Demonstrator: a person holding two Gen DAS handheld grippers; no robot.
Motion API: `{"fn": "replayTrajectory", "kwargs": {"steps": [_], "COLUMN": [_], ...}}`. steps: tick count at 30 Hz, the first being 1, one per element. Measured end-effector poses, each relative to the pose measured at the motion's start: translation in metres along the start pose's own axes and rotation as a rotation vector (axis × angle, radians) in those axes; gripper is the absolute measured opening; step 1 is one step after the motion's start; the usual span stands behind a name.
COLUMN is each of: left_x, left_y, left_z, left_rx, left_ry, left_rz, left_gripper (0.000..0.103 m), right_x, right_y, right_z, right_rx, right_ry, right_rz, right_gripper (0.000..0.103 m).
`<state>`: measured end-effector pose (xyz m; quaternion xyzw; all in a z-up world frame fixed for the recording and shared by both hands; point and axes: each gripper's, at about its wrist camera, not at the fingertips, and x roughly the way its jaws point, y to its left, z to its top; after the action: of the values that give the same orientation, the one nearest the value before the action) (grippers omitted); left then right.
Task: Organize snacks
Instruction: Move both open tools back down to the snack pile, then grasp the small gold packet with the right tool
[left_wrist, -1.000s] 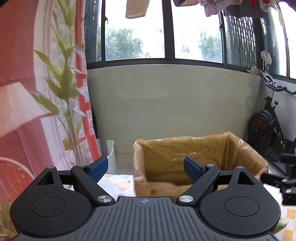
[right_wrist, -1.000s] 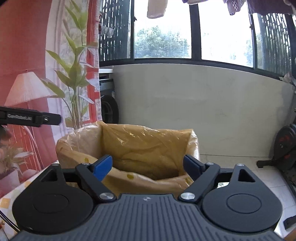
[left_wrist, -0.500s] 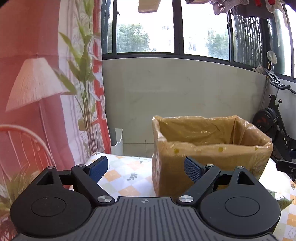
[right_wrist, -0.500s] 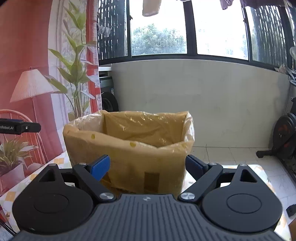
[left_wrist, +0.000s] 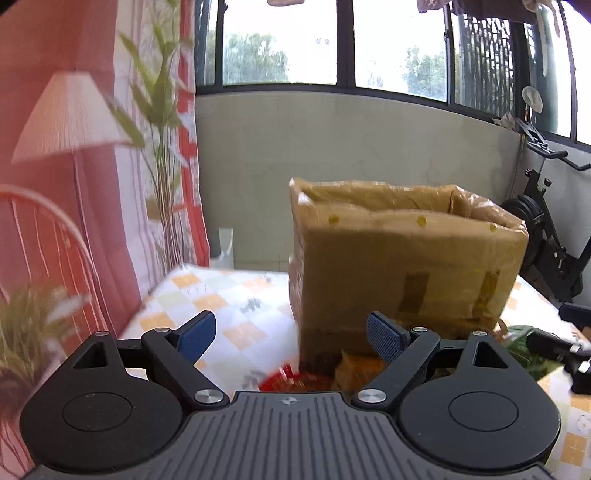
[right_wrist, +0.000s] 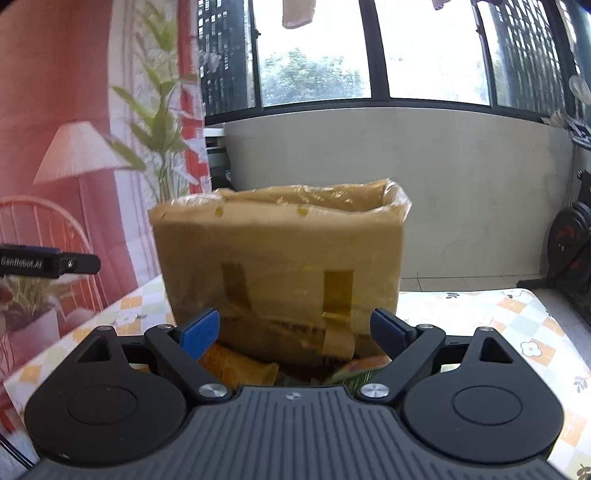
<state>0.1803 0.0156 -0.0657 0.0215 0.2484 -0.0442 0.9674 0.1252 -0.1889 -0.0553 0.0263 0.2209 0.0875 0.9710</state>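
Holding both grippers spread wide and empty, you have your left gripper (left_wrist: 291, 334) over a red packet (left_wrist: 284, 380), your right gripper (right_wrist: 293, 332) over an orange packet (right_wrist: 236, 365); beyond the fingers stands the plastic-lined cardboard box (right_wrist: 280, 258), blocking both.

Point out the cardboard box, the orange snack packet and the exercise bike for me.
cardboard box (right_wrist: 277, 254): right wrist view, on its front wall.
orange snack packet (right_wrist: 236, 367): right wrist view, on its printed face, just before the box.
exercise bike (left_wrist: 546, 236): left wrist view, on its black frame, beside the box.
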Motion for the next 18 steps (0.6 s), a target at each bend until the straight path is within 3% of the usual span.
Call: {"fn": "replayTrajectory", "kwargs": {"steps": [7,18], "left_x": [-0.008,-0.011], "left_y": [0.003,-0.008], "left_z": [-0.029,-0.068], "left_rx": [-0.063,-0.055], "left_ry": [0.004,0.037], "left_rz": [0.035,0.044], "left_gripper": [0.09,0.09], "right_x": [-0.005,0.0], "right_y": [0.005,0.018], "right_z": [-0.041,-0.073], "right_rx": [0.029,0.019], "right_ry": [0.06,0.267], "right_rz": [-0.011,0.023], "right_gripper": [0.091,0.088]}}
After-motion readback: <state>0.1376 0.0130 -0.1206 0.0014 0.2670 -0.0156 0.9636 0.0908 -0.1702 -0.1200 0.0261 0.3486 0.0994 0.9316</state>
